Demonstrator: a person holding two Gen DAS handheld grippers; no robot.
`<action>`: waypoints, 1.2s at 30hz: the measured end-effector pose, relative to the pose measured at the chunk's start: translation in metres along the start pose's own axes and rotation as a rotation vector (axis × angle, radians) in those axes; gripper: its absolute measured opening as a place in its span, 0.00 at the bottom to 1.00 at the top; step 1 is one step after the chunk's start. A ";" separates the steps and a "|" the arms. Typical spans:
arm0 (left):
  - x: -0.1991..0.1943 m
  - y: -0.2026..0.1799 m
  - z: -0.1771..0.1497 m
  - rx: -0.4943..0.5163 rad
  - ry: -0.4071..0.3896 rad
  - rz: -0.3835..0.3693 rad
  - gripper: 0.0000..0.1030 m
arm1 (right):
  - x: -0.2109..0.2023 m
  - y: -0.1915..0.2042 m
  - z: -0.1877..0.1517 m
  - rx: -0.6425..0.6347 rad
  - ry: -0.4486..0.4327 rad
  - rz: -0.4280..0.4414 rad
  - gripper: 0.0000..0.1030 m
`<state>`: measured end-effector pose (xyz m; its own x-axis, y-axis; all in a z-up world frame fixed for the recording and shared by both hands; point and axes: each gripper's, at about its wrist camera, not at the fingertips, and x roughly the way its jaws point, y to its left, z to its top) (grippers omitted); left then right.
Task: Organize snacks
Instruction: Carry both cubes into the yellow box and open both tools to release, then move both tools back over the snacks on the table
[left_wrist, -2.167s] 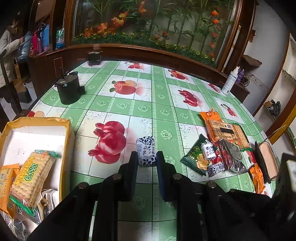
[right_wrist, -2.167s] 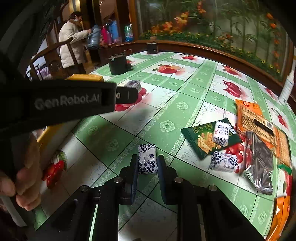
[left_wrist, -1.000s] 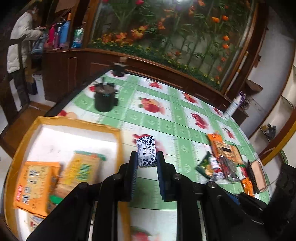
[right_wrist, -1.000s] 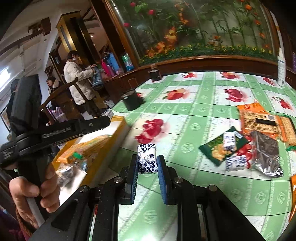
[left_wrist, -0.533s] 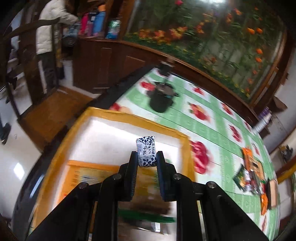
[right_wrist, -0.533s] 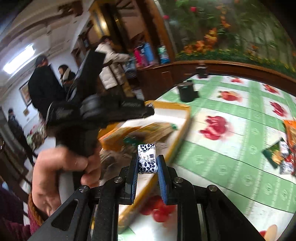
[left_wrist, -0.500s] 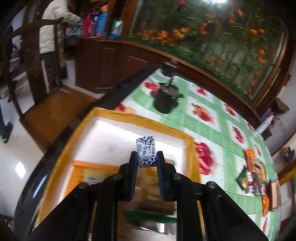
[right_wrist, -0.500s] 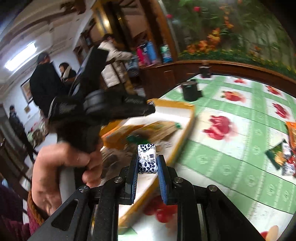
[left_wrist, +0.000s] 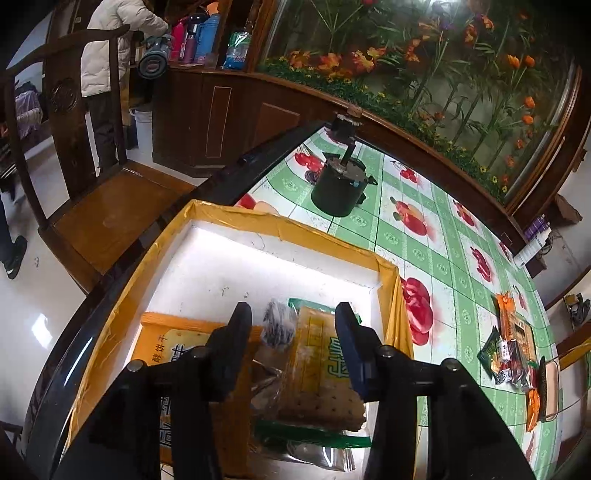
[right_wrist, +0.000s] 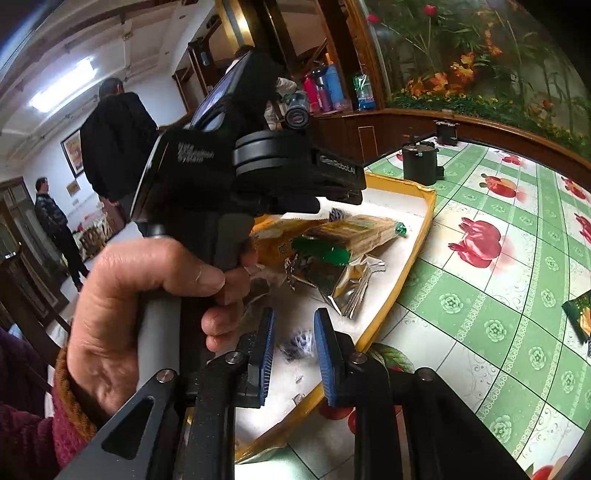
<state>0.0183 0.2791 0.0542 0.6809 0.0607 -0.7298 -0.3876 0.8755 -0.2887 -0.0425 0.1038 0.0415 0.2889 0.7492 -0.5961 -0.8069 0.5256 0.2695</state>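
Both grippers, left (left_wrist: 291, 325) and right (right_wrist: 293, 341), now stand spread wide and hold nothing; half a second ago each pinched a spotted candy. One candy (left_wrist: 277, 328) falls blurred over the crackers (left_wrist: 321, 362), the other (right_wrist: 297, 343) near the box's (left_wrist: 288, 225) table-side rim. Two snacks are stowed; the rest wait across the table (left_wrist: 436, 258).

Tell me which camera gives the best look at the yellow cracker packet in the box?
The left wrist view: the cracker packet lies face-up between the left gripper's open jaws, print visible. The right wrist view shows the packet only edge-on, farther off, beside the silver wrapper.
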 end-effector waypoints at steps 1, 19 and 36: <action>0.000 0.000 0.000 -0.002 0.000 0.004 0.45 | -0.001 0.000 0.000 0.000 -0.002 0.006 0.30; -0.026 -0.031 -0.004 0.064 -0.165 -0.200 0.52 | -0.053 -0.111 0.007 0.444 -0.205 -0.017 0.31; -0.068 -0.102 -0.042 0.227 -0.109 -0.290 0.54 | -0.085 -0.182 -0.007 0.691 -0.182 0.070 0.54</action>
<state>-0.0152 0.1656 0.1072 0.8090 -0.1652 -0.5641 -0.0297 0.9470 -0.3199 0.0764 -0.0588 0.0381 0.3785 0.8142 -0.4402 -0.3336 0.5636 0.7557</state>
